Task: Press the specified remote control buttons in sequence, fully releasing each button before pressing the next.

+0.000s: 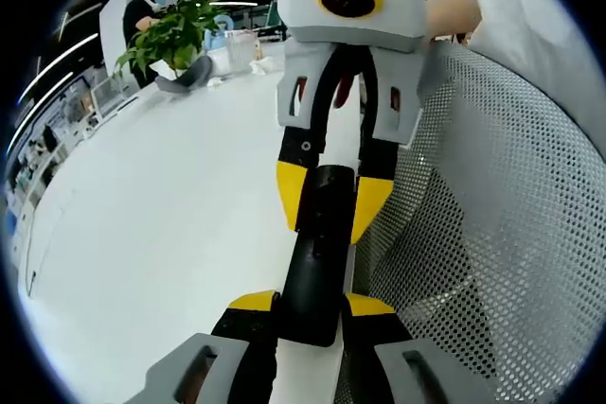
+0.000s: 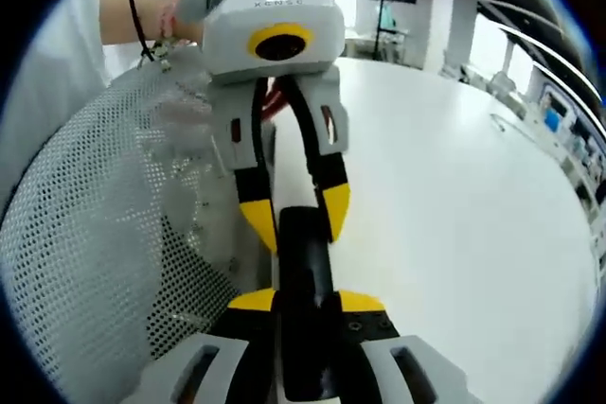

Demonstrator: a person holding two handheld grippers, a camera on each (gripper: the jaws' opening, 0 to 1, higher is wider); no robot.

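Note:
A black remote control (image 1: pixel 315 267) is held lengthwise between my two grippers, above the edge of a white table (image 1: pixel 161 205). In the left gripper view my left gripper (image 1: pixel 312 306) is shut on its near end, yellow fingertips on both sides. My right gripper (image 1: pixel 331 201) faces it from above and is shut on the far end. The right gripper view mirrors this: the right gripper (image 2: pixel 308 303) clamps the near end of the remote (image 2: pixel 303 253), and the left gripper (image 2: pixel 295 213) clamps the far end. No buttons can be made out on the remote.
A white mesh chair back (image 1: pixel 492 224) stands close beside the grippers, and is also visible in the right gripper view (image 2: pixel 104 253). A potted green plant (image 1: pixel 170 35) sits at the table's far end, with a person behind it. A hand (image 2: pixel 170 16) holds the left gripper.

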